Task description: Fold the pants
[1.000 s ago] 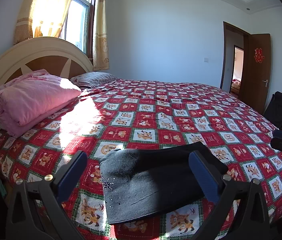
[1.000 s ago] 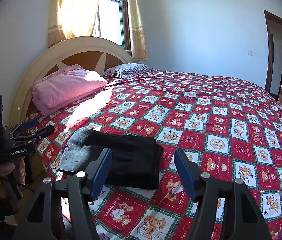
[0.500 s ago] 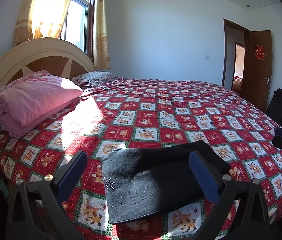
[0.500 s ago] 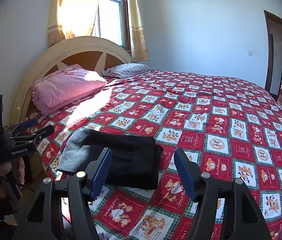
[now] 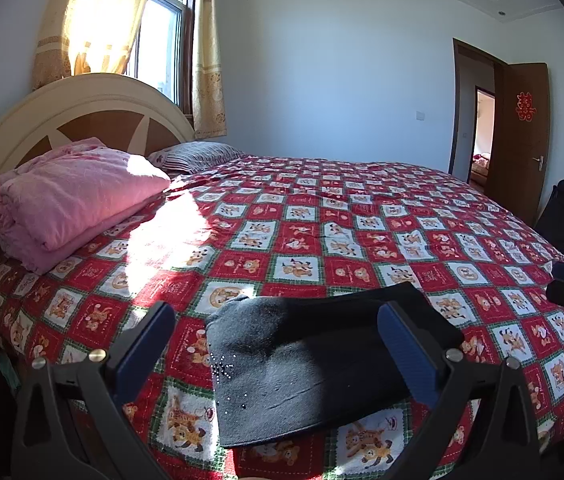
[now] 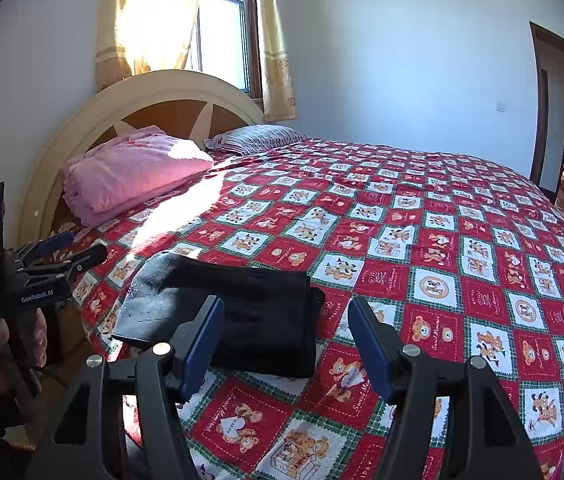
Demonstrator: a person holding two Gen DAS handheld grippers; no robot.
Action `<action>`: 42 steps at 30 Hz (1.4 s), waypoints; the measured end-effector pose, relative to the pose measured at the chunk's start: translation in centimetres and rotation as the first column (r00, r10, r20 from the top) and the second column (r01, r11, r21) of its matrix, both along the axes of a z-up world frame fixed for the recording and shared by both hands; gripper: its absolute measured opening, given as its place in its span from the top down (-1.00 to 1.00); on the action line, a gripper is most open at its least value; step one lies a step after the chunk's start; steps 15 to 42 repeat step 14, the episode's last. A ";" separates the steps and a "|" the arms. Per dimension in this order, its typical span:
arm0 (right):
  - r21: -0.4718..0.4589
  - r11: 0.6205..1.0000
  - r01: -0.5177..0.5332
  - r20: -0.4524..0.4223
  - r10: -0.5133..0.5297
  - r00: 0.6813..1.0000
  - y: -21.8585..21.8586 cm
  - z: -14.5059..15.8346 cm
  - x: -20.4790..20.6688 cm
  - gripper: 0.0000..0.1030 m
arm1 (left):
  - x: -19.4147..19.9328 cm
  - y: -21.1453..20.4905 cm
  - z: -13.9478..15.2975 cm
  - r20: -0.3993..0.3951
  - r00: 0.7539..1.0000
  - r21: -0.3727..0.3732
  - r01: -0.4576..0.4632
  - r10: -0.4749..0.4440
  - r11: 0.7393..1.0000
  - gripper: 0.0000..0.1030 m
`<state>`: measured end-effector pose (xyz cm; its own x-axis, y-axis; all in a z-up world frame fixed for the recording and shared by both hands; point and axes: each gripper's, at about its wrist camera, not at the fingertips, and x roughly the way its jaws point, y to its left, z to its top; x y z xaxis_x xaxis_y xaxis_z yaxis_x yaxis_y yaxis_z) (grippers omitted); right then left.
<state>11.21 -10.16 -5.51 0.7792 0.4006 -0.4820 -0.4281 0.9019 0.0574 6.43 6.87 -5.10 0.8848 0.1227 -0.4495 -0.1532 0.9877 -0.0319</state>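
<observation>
One pair of dark pants (image 5: 314,364) lies folded into a compact stack at the near edge of the bed (image 5: 322,240). Two grippers: the left gripper (image 5: 277,344) and right gripper (image 6: 286,336) both hover with fingers spread wide, holding nothing. One pink blanket (image 5: 69,196), one striped pillow (image 5: 197,156); the pants' far layers are hidden
</observation>
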 end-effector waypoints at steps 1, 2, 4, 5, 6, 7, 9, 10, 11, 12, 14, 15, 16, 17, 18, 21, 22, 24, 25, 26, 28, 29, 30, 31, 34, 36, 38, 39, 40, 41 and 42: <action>0.000 1.000 0.000 0.000 0.000 1.000 0.0 0.0 0.0 -0.28 | 0.0 0.1 0.0 0.000 1.000 0.000 -0.002 0.002 1.000 -1.00; 0.000 1.000 0.001 0.000 -0.001 1.000 0.0 0.0 0.0 -0.28 | 0.0 0.1 0.0 0.000 1.000 0.003 -0.005 0.005 1.000 -1.00; -0.001 1.000 0.001 -0.002 -0.001 1.000 0.0 -0.2 0.1 -0.28 | 0.0 0.1 0.1 0.004 1.000 0.009 -0.010 0.010 1.000 -1.00; -0.002 1.000 0.001 -0.003 -0.001 1.000 -0.1 -0.3 0.1 -0.28 | 0.0 0.1 0.1 0.005 1.000 0.010 -0.009 0.009 1.000 -1.00; -0.002 1.000 0.001 -0.005 -0.001 1.000 -0.1 -0.4 0.2 -0.28 | 0.0 0.1 0.1 0.006 1.000 0.010 -0.007 0.007 1.000 -1.00; -0.004 1.000 0.000 -0.007 0.000 1.000 -0.2 -0.5 0.2 -0.28 | 0.0 0.1 0.1 0.010 1.000 0.010 -0.004 0.004 1.000 -1.00; -0.007 1.000 -0.001 -0.010 0.001 1.000 -0.1 -0.8 0.3 -0.28 | -0.1 0.0 0.1 0.014 1.000 0.015 -0.002 0.002 1.000 -1.00; -0.009 1.000 -0.002 -0.012 0.002 1.000 -0.1 -0.9 0.4 -0.28 | 0.0 0.0 0.0 0.015 1.000 0.015 0.001 -0.001 1.000 -1.00; -0.011 1.000 -0.003 -0.013 0.003 1.000 -0.1 -0.9 0.4 -0.28 | 0.0 0.0 0.0 0.015 1.000 0.014 0.004 -0.004 1.000 -1.00; -0.013 1.000 -0.003 -0.015 0.003 1.000 -0.1 -1.0 0.4 -0.28 | 0.0 0.1 -0.1 0.014 1.000 0.013 0.002 -0.002 1.000 -1.00; -0.015 1.000 -0.004 -0.017 0.004 1.000 0.0 -1.1 0.5 -0.28 | 0.2 0.1 -0.3 0.005 1.000 0.003 0.012 -0.012 1.000 -1.00; -0.015 1.000 -0.004 -0.017 0.004 1.000 0.0 -1.1 0.5 -0.28 | 0.2 0.1 -0.3 0.005 1.000 0.003 0.012 -0.012 1.000 -1.00; -0.015 1.000 -0.004 -0.017 0.004 1.000 0.0 -1.1 0.5 -0.28 | 0.2 0.1 -0.3 0.005 1.000 0.003 0.012 -0.012 1.000 -1.00; -0.015 1.000 -0.004 -0.017 0.004 1.000 0.0 -1.1 0.5 -0.28 | 0.2 0.1 -0.3 0.005 1.000 0.003 0.012 -0.012 1.000 -1.00; -0.015 1.000 -0.004 -0.017 0.004 1.000 0.0 -1.1 0.5 -0.28 | 0.2 0.1 -0.3 0.005 1.000 0.003 0.012 -0.012 1.000 -1.00; -0.015 1.000 -0.004 -0.017 0.004 1.000 0.0 -1.1 0.5 -0.28 | 0.2 0.1 -0.3 0.005 1.000 0.003 0.012 -0.012 1.000 -1.00; -0.015 1.000 -0.004 -0.017 0.004 1.000 0.0 -1.1 0.5 -0.28 | 0.2 0.1 -0.3 0.005 1.000 0.003 0.012 -0.012 1.000 -1.00; -0.015 1.000 -0.004 -0.017 0.004 1.000 0.0 -1.1 0.5 -0.28 | 0.2 0.1 -0.3 0.005 1.000 0.003 0.012 -0.012 1.000 -1.00; -0.015 1.000 -0.004 -0.017 0.004 1.000 0.0 -1.1 0.5 -0.28 | 0.2 0.1 -0.3 0.005 1.000 0.003 0.012 -0.012 1.000 -1.00; -0.015 1.000 -0.004 -0.017 0.004 1.000 0.0 -1.1 0.5 -0.28 | 0.2 0.1 -0.3 0.005 1.000 0.003 0.012 -0.012 1.000 -1.00; -0.015 1.000 -0.004 -0.017 0.004 1.000 0.0 -1.1 0.5 -0.28 | 0.2 0.1 -0.3 0.005 1.000 0.003 0.012 -0.012 1.000 -1.00; -0.015 1.000 -0.004 -0.017 0.004 1.000 0.0 -1.1 0.5 -0.28 | 0.2 0.1 -0.3 0.005 1.000 0.003 0.012 -0.012 1.000 -1.00; -0.015 1.000 -0.004 -0.017 0.004 1.000 0.0 -1.1 0.5 -0.28 | 0.2 0.1 -0.3 0.005 1.000 0.003 0.012 -0.012 1.000 -1.00; -0.015 1.000 -0.004 -0.017 0.004 1.000 0.0 -1.1 0.5 -0.28 | 0.2 0.1 -0.3 0.005 1.000 0.003 0.012 -0.012 1.000 -1.00; -0.015 1.000 -0.004 -0.017 0.004 1.000 0.0 -1.1 0.5 -0.28 | 0.2 0.1 -0.3 0.005 1.000 0.003 0.012 -0.012 1.000 -1.00; -0.015 1.000 -0.004 -0.017 0.004 1.000 0.0 -1.1 0.5 -0.28 | 0.2 0.1 -0.3 0.005 1.000 0.003 0.012 -0.012 1.000 -1.00; -0.015 1.000 -0.004 -0.017 0.004 1.000 0.0 -1.1 0.5 -0.28 | 0.2 0.1 -0.3 0.005 1.000 0.003 0.012 -0.012 1.000 -1.00; -0.015 1.000 -0.004 -0.017 0.004 1.000 0.0 -1.1 0.5 -0.28 | 0.2 0.1 -0.3 0.005 1.000 0.003 0.012 -0.012 1.000 -1.00; -0.015 1.000 -0.004 -0.017 0.004 1.000 0.0 -1.1 0.5 -0.28 | 0.2 0.1 -0.3 0.005 1.000 0.003 0.012 -0.012 1.000 -1.00; -0.015 1.000 -0.004 -0.017 0.004 1.000 0.0 -1.1 0.5 -0.28 | 0.2 0.1 -0.3 0.005 1.000 0.003 0.012 -0.012 1.000 -1.00; -0.015 1.000 -0.004 -0.017 0.004 1.000 0.0 -1.1 0.5 -0.28 | 0.2 0.1 -0.3 0.005 1.000 0.003 0.012 -0.012 1.000 -1.00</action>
